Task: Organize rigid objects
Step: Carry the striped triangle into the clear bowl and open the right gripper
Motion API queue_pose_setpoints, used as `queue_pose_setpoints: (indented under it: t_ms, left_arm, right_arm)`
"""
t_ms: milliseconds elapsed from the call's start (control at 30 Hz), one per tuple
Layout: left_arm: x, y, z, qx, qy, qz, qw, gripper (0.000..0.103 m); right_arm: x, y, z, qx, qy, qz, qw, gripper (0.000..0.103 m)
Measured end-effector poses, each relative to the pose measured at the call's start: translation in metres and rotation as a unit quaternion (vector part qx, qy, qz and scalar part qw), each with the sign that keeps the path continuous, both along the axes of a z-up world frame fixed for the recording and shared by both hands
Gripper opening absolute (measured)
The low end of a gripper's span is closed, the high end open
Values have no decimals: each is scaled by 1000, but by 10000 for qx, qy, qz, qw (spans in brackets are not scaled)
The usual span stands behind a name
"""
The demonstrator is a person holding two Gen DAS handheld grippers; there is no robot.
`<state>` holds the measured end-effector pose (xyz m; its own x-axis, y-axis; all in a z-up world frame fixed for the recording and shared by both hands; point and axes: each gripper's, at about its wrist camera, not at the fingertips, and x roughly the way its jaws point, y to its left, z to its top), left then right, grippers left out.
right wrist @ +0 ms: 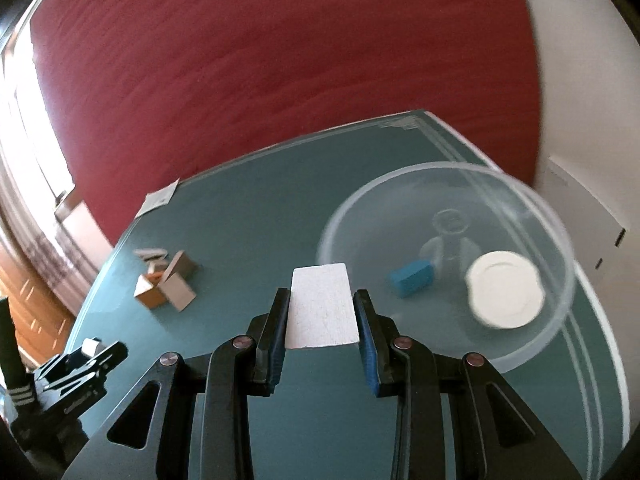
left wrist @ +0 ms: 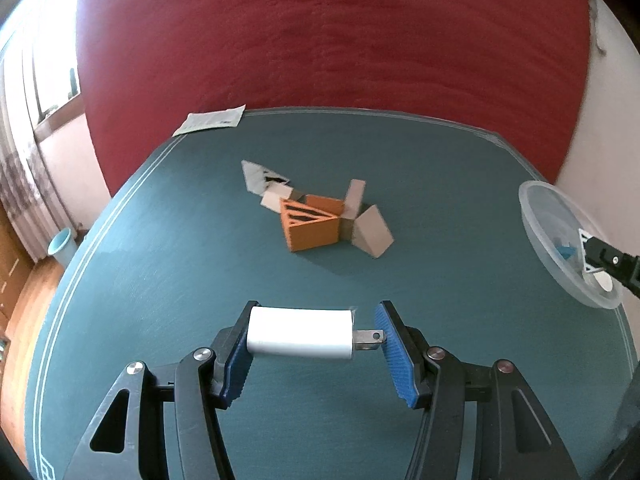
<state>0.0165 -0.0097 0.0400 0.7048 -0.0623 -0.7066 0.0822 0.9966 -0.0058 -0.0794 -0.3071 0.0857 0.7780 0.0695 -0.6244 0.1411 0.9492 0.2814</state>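
We see a teal worktop [left wrist: 168, 264] edged with pale lines. Near its middle sits an orange triangular block [left wrist: 312, 226], with grey cardboard pieces [left wrist: 372, 232] touching it on the right and white scraps [left wrist: 260, 178] just behind. A clear plastic bowl [right wrist: 560, 288] stands well right of the block, a paper slip [left wrist: 210, 120] at the far left corner behind it.

I see open table [left wrist: 168, 264] near and left. Block cluster [left wrist: 316, 220] blocks the middle; bowl [right wrist: 448, 184] fills the right.
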Motion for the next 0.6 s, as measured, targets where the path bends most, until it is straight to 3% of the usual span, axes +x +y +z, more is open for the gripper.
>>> queue_pose_setpoints:
  t_ms: [533, 600]
  left_arm:
    - [-7, -55, 17, 311, -191, -318, 9988, 61]
    - [-8, -62, 19, 357, -213, -362, 9985, 61]
  right_arm:
    - [2, -66, 1, -131, -295, -763, 9966, 33]
    - [0, -73, -1, -90, -265, -849, 9960, 41]
